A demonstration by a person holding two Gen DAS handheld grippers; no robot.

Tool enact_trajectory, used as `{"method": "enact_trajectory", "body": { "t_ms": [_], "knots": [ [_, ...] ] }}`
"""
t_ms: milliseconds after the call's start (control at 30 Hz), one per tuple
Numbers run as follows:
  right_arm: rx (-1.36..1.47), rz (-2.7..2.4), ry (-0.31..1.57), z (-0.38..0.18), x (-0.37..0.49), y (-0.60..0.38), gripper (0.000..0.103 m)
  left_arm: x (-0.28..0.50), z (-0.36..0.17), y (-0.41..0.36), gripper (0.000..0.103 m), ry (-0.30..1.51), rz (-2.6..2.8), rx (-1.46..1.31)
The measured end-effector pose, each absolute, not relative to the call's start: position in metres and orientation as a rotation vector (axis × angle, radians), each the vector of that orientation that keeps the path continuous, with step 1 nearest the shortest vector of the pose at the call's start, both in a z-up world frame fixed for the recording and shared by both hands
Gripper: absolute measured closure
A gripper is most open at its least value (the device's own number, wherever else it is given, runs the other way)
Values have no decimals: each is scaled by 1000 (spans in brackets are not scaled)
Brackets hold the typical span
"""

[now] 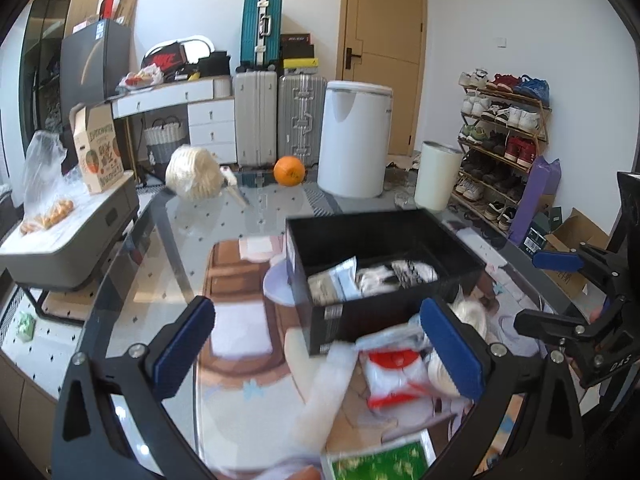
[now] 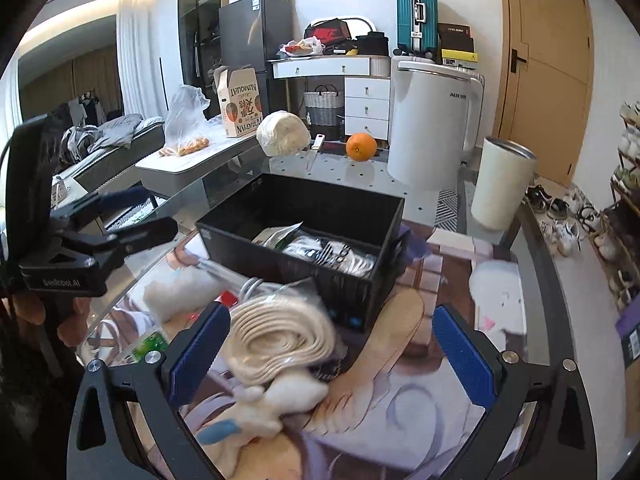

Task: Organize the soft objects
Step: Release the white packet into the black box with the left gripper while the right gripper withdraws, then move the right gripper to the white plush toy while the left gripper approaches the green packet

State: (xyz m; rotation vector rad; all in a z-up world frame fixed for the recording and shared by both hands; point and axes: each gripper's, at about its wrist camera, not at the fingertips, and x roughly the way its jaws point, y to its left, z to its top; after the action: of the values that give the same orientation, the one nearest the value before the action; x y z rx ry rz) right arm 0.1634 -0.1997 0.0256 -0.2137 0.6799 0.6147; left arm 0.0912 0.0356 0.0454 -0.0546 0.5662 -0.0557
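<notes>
A black box (image 1: 352,320) stands on the table with packaged soft items (image 1: 372,276) inside; it also shows in the right wrist view (image 2: 360,292). My left gripper (image 1: 320,356) is open over the table, with a red-and-white packet (image 1: 394,376) and a white fluffy cloth (image 1: 332,392) between its fingers, untouched. My right gripper (image 2: 332,356) is open, above a bagged cream coiled rope (image 2: 276,336) and a white plush toy (image 2: 280,404) in front of the box. The right gripper also shows at the right of the left wrist view (image 1: 560,292).
A green packet (image 1: 376,462) lies at the near edge. An orange (image 2: 361,147), a white wrapped bundle (image 2: 284,133), a white appliance (image 2: 434,120) and a cream tumbler (image 2: 502,182) stand at the table's far end. A shoe rack (image 1: 504,140) is on the right.
</notes>
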Motion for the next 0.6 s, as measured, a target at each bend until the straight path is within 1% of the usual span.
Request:
{"method": "enact_trajectory", "body": {
  "t_ms": [300,600],
  "knots": [
    [-200,618,712,13,133,-202,0,59,26,33,0,610,-31,-81],
    [-169,583,809,-15,125,-209,0,41,5,20,0,674,-39,-73]
  ]
}}
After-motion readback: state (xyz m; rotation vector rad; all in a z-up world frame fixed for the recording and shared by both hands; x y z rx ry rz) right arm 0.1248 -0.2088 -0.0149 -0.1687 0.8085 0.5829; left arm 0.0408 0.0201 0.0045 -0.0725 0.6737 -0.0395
